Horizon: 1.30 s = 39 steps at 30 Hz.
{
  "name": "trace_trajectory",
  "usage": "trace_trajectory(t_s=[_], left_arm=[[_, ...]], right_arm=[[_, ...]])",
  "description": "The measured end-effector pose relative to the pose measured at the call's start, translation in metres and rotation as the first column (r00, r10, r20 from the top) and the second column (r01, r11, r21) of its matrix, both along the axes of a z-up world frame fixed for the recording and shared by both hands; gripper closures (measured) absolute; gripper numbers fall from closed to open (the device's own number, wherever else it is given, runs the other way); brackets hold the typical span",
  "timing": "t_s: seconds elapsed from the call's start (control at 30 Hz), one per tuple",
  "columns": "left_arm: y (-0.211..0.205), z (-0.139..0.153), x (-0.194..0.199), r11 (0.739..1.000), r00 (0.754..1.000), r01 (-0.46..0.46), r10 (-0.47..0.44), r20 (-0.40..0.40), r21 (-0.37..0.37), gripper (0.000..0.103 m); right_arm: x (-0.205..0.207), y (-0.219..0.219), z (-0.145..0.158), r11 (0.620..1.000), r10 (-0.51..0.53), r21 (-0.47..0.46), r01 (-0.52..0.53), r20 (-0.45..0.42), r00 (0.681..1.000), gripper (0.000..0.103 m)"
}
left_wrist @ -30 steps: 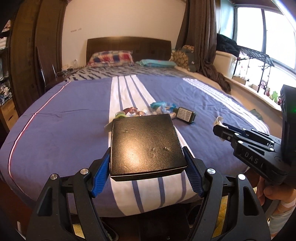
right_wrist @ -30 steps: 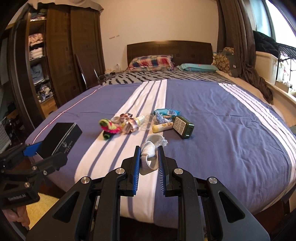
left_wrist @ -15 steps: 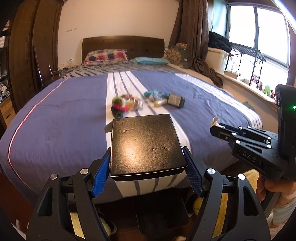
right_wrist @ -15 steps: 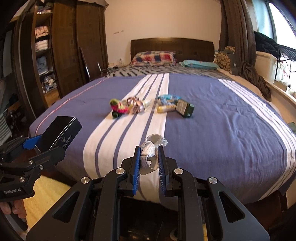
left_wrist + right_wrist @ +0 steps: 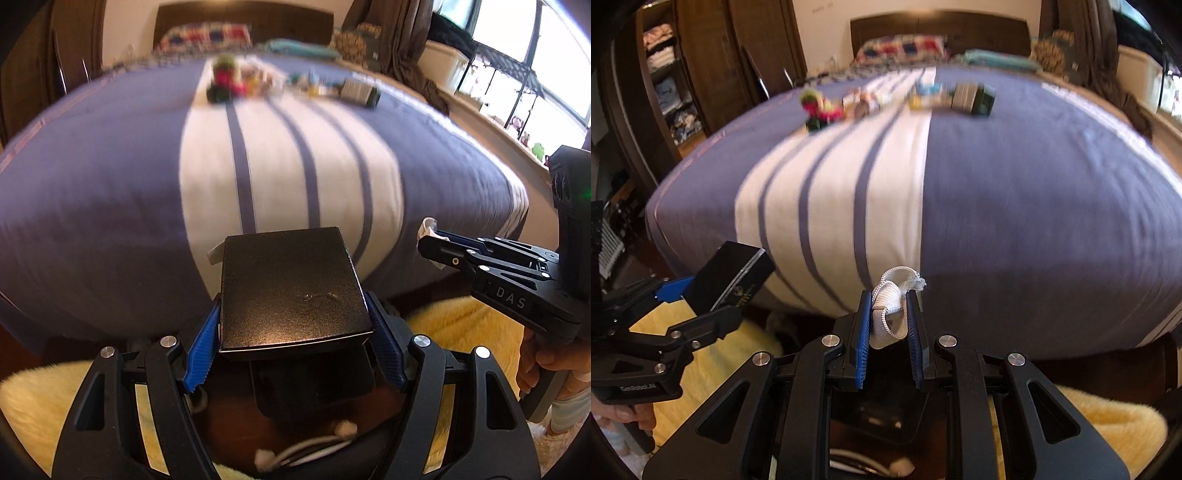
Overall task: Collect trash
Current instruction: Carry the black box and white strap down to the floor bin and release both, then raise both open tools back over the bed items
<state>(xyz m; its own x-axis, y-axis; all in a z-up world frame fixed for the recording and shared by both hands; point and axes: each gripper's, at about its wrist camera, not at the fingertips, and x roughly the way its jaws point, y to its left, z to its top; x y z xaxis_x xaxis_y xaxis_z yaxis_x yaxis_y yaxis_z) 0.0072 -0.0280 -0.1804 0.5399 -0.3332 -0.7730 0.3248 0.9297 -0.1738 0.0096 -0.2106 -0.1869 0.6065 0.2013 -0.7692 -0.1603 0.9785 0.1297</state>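
Your left gripper (image 5: 295, 334) is clamped on a black box (image 5: 291, 288), its blue pads pressed flat against the box's two sides, and your right gripper (image 5: 888, 325) is squeezed tight on a white strap (image 5: 890, 314), a small looped scrap that pokes up past the fingertips. Both pieces of trash are off the bed (image 5: 110, 184) and hang past its foot edge, over the floor and the yellow rug (image 5: 1108, 417).

What matters next is what sits below. Straight under each gripper, between its arms, you can see a dark open container, the bin (image 5: 314, 384), with white scraps already in its bottom; that it is the bin is my reading. The box hangs almost directly above that opening, long axis pointing away from you toward the bed. The strap lines up over it much the same, and neither hand looks clearly nearer.

The rest of the trash (image 5: 897, 99), a blurred cluster of colourful bits and a dark green box, lies well apart, far up the bed's white stripe
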Motion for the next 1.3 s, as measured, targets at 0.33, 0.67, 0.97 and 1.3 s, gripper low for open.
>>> trace_trajectory(t_s=[0.33, 0.67, 0.97, 1.3], left_arm=[[-0.009, -0.085, 0.019, 0.999, 0.971, 0.033, -0.031, -0.236, 0.002, 0.034], [-0.019, -0.129, 0.032, 0.997, 0.93, 0.072, -0.052, -0.364, 0.04, 0.033], [-0.021, -0.129, 0.033, 0.996, 0.931, 0.066, -0.039, -0.362, 0.064, 0.023], [-0.014, -0.09, 0.029, 0.997, 0.968, 0.029, -0.011, -0.249, 0.067, 0.008]], right_arm=[[0.009, 0.004, -0.063, 0.999, 0.012, 0.033, -0.007, -0.181, 0.983, 0.084], [0.02, 0.011, -0.107, 0.997, 0.031, 0.076, -0.006, -0.327, 0.944, 0.081], [0.033, 0.009, -0.103, 0.994, 0.008, 0.105, 0.029, -0.333, 0.943, 0.051], [0.03, -0.014, -0.07, 0.992, -0.083, 0.076, 0.102, -0.221, 0.972, 0.021]])
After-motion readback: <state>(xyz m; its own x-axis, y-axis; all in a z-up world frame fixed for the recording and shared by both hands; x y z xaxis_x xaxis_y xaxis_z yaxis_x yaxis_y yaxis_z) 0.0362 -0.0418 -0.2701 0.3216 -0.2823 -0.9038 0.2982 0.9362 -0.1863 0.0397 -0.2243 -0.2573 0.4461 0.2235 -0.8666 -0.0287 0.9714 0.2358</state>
